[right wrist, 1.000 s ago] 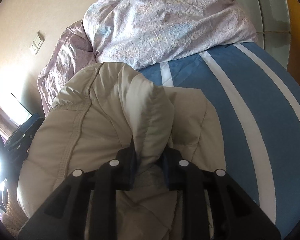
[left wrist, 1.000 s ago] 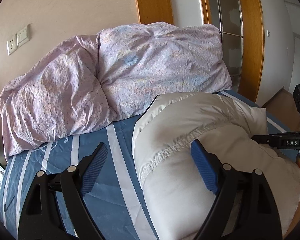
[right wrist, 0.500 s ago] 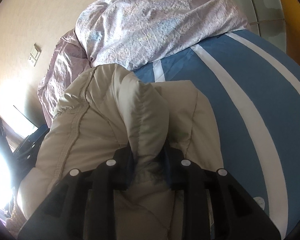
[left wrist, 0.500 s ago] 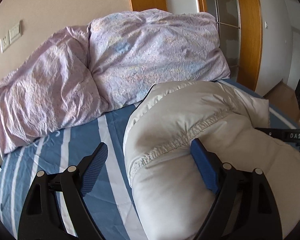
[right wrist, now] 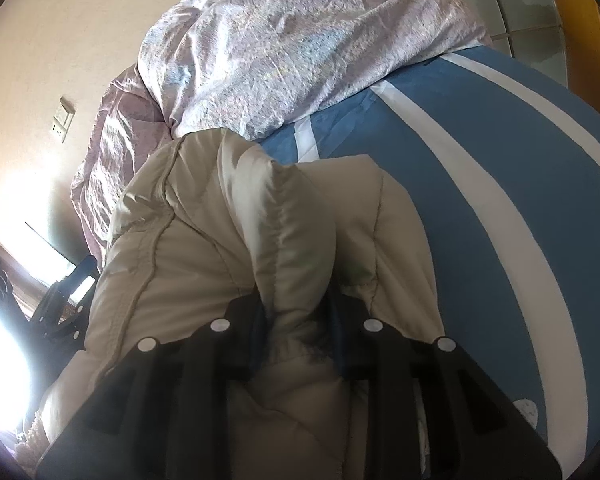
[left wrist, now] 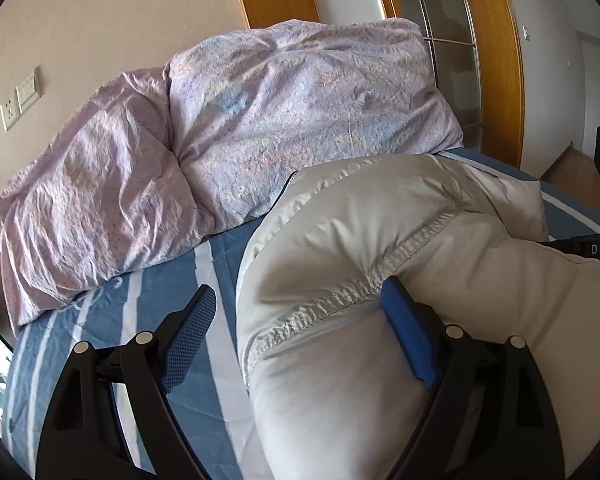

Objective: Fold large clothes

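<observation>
Left wrist view is showing the blue bed sheet with white stripes [left wrist: 112, 320] filling more of the lower frame than a second ago, and the crumpled lilac floral duvet [left wrist: 260, 128] at the head edge of the bed is sitting higher in the picture, so both hands are coming down with the load. I judge that the bundle is being lowered onto the bed, probably to set it down or begin a new fold.

The cream padded jacket of smooth, slightly shiny fabric [left wrist: 360, 248] is lying as a thick rounded bundle on the right half of the bed, its puckered stitched seam running across the top.

The right gripper [right wrist: 296, 312] is pinching a soft ridge of the jacket between its dark jaws, a little less tightly than before. The left gripper [left wrist: 296, 320] is standing wide apart; its blue ribbed pads [left wrist: 188, 336] are not squeezing the jacket.
</observation>
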The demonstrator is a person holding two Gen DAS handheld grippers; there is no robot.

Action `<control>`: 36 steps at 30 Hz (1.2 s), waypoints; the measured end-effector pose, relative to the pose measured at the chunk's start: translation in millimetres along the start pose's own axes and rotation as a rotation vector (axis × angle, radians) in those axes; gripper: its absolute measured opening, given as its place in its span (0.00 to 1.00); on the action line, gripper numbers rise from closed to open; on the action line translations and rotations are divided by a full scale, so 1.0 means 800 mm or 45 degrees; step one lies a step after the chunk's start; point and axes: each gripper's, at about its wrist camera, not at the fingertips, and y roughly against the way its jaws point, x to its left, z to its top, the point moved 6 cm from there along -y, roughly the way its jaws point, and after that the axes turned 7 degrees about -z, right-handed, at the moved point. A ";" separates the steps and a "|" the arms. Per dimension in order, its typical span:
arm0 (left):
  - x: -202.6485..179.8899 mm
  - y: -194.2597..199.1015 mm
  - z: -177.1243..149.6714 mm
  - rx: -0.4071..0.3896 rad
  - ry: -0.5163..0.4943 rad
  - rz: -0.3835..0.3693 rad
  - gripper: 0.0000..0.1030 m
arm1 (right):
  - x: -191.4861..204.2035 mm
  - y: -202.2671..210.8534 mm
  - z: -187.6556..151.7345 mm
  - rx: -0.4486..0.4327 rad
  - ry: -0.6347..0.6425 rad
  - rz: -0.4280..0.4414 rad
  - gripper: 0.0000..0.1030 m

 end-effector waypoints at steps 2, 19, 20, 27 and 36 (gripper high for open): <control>0.000 -0.002 -0.002 -0.011 0.013 -0.004 0.84 | 0.000 -0.001 -0.001 -0.001 -0.001 0.000 0.26; -0.005 -0.013 -0.005 -0.060 0.042 -0.009 0.84 | -0.008 -0.009 0.001 -0.001 -0.057 0.028 0.29; -0.004 -0.013 -0.004 -0.058 0.039 -0.011 0.84 | -0.009 -0.008 0.001 -0.001 -0.064 0.033 0.29; -0.006 -0.013 -0.003 -0.032 -0.012 -0.008 0.84 | -0.009 0.044 0.013 -0.090 -0.128 -0.105 0.47; -0.004 -0.014 -0.003 -0.018 0.012 -0.008 0.84 | 0.074 0.112 -0.028 -0.219 0.164 -0.091 0.47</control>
